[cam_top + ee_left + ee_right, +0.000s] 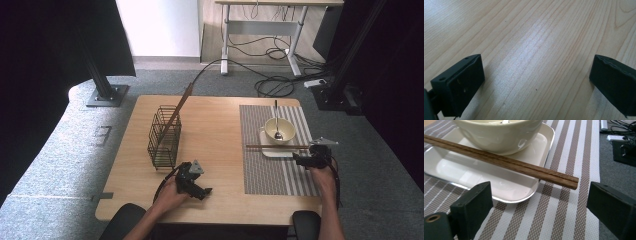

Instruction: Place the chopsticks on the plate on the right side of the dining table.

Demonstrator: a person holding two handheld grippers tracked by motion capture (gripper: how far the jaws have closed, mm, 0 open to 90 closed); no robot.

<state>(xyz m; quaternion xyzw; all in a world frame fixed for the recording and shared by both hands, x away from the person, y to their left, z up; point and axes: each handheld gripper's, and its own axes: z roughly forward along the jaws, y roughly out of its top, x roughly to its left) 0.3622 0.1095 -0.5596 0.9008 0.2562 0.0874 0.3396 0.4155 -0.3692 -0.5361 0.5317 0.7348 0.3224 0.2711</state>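
My left tool point(206, 190) rests near me on the bare table point(215, 130), jaws wide. Right of it, my right tool point(540, 207) gapes empty just short of the chopsticks point(506, 163), which lie left-right across the white tray point(474, 173).

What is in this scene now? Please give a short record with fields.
surface: wooden table with striped placemat
chopsticks: pair lying across white plate, ends overhanging the mat
bowl: cream bowl on the plate, spoon inside
basket: wire basket holding one long stick
right hand-held gripper: open, just before the chopstick ends
left hand-held gripper: open over bare wood
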